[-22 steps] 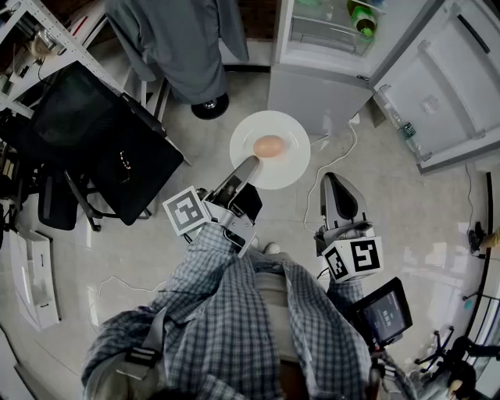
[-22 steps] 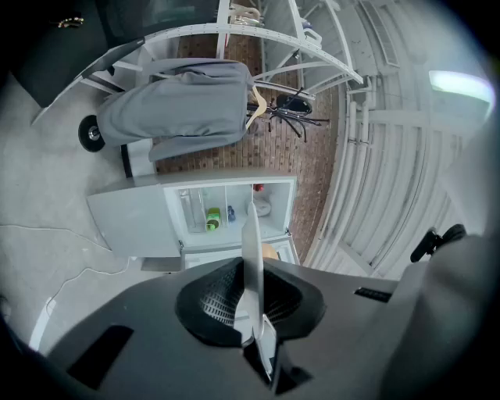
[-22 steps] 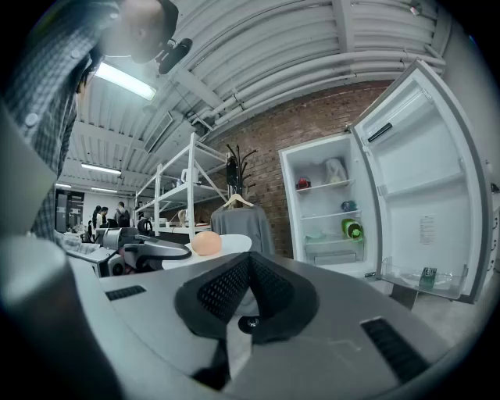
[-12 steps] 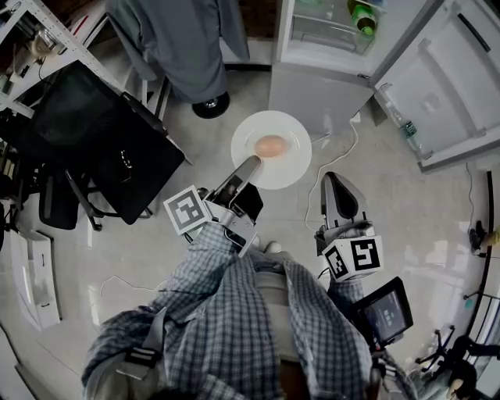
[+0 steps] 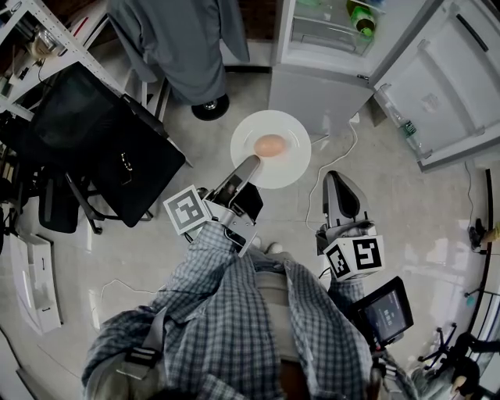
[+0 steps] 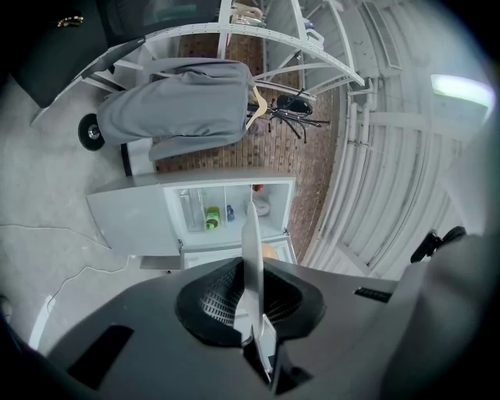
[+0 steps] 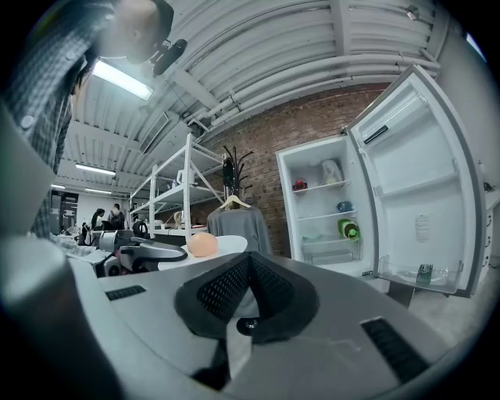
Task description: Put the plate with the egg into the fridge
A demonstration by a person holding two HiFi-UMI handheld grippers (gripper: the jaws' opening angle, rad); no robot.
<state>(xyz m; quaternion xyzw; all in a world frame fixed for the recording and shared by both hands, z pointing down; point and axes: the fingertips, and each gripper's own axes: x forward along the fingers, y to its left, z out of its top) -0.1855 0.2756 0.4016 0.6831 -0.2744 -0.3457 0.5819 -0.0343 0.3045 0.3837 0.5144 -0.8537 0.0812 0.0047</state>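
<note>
**Head view.** Looking steeply down, a person in a checked shirt (image 5: 234, 312) stands on a pale floor (image 5: 195, 258). The left gripper (image 5: 248, 166) is clamped on the near rim of a white plate (image 5: 289, 168) and holds it out level in the air. A brown egg (image 5: 269, 145) lies near the middle of the plate. Just beyond the plate stands a fridge (image 5: 320, 94), its door (image 5: 441, 86) swung wide to the right. A green bottle (image 5: 362, 17) shows on an inside shelf. The right gripper (image 5: 337, 181) is held to the right of the plate, apart from it. A grey garment (image 5: 176, 39) hangs at the top left.

**Left gripper view.** The plate is seen edge-on as a thin white line, pinched between the two jaws, whose pads press on its two faces. A sliver of the egg peeks out past the jaws, just beside the plate. The open fridge lies ahead.

**Right gripper view.** The jaws are closed together with nothing between them. Ahead to the left, the egg sits on the plate held by the left gripper. The open fridge with its shelves stands ahead to the right.
</note>
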